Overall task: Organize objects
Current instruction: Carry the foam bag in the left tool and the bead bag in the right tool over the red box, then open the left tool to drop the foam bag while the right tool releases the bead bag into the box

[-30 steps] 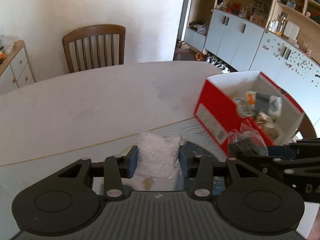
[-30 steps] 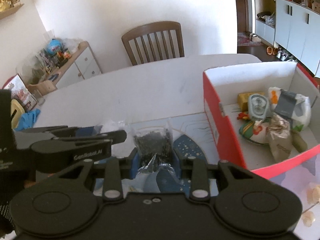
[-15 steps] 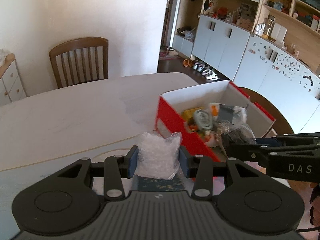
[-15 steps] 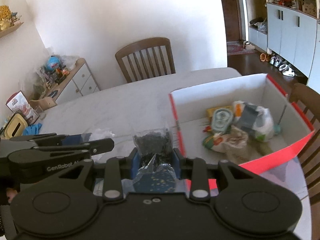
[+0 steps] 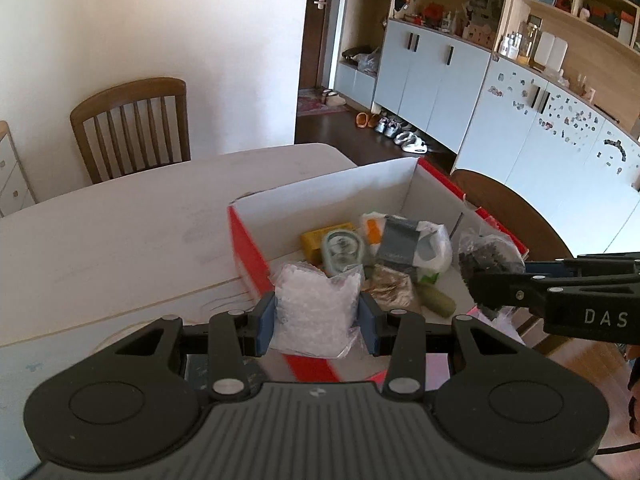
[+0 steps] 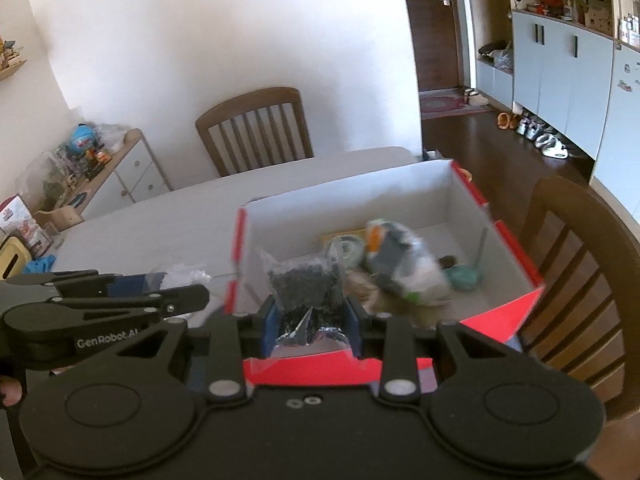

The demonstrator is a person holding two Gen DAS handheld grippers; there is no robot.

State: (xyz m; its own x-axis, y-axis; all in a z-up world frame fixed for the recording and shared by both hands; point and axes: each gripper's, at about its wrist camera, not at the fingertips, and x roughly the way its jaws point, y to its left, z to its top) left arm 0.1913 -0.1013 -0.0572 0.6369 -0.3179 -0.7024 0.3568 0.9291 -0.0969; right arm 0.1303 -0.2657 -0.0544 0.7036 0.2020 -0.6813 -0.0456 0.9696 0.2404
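My left gripper (image 5: 316, 320) is shut on a clear bag of white granules (image 5: 314, 306) and holds it over the near edge of the red box (image 5: 246, 248). My right gripper (image 6: 311, 322) is shut on a clear bag of black bits (image 6: 306, 290), also above the box's near wall (image 6: 312, 370). In the left wrist view the right gripper's bag (image 5: 486, 254) hangs over the box's right side. In the right wrist view the left gripper's bag (image 6: 186, 274) shows at the left. The box holds several packets and a round tin (image 5: 340, 250).
The box stands near the right end of a white table (image 5: 120, 232). A wooden chair (image 5: 132, 124) is at the far side and another chair (image 6: 572, 280) is right of the box. A sideboard with toys (image 6: 92, 164) stands at the left wall.
Both grippers have moved right and forward with their bags, from above the table beside the box to above the box's near edge. Both stay shut.
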